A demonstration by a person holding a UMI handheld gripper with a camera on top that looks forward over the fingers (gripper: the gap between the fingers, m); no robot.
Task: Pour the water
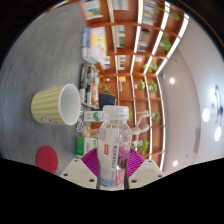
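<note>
Clear plastic bottle with a white cap sits pinched between the jaws, both purple pads pressing its sides. Beyond it, a pale yellow striped cup lies tipped sideways in this tilted view, near shelves.

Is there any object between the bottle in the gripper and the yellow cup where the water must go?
No visible object blocks the way. The gripper is shut on the water bottle, with both pads pressing its sides. The yellow cup lies tilted beyond the fingers, its mouth toward the bottle, with only open space between them.
</note>
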